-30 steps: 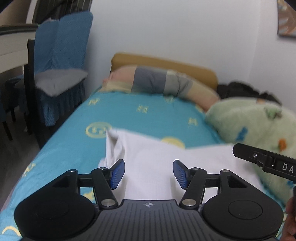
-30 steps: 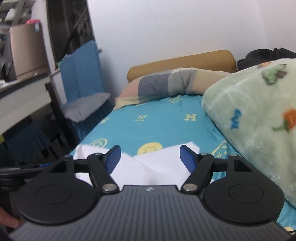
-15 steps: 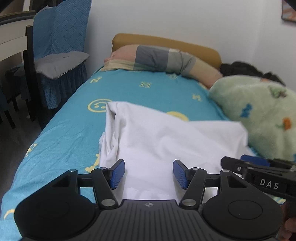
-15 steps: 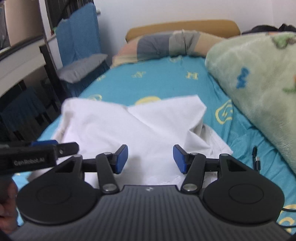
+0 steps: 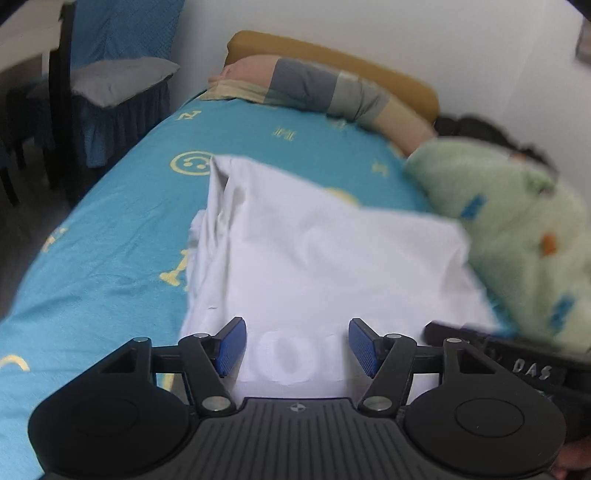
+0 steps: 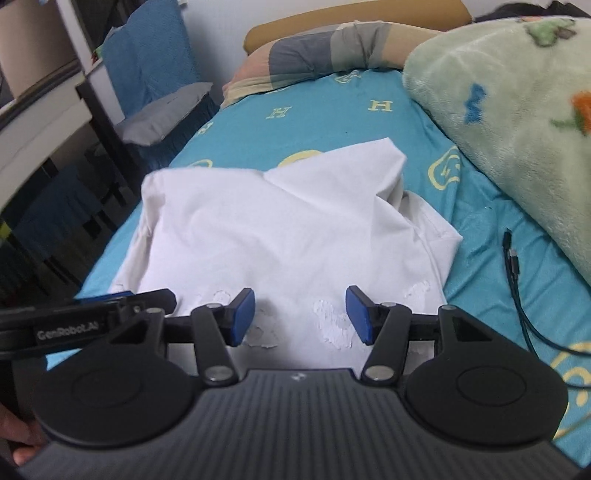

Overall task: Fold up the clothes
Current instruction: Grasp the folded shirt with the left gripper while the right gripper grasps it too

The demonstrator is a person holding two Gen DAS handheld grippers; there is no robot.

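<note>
A turquoise bed sheet [image 6: 332, 122] carries a white garment [image 6: 280, 240], lying partly folded at its middle beside a green blanket [image 6: 517, 118]. The left gripper [image 5: 294, 345] has just been opening; the right gripper [image 6: 300, 315] has just been closing. Both hover above the garment's near edge, jaws apart, gripping nothing

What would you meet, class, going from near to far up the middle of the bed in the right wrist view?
Right gripper → white garment → bare blue bedsheet → striped pillow → tan headboard.
</note>
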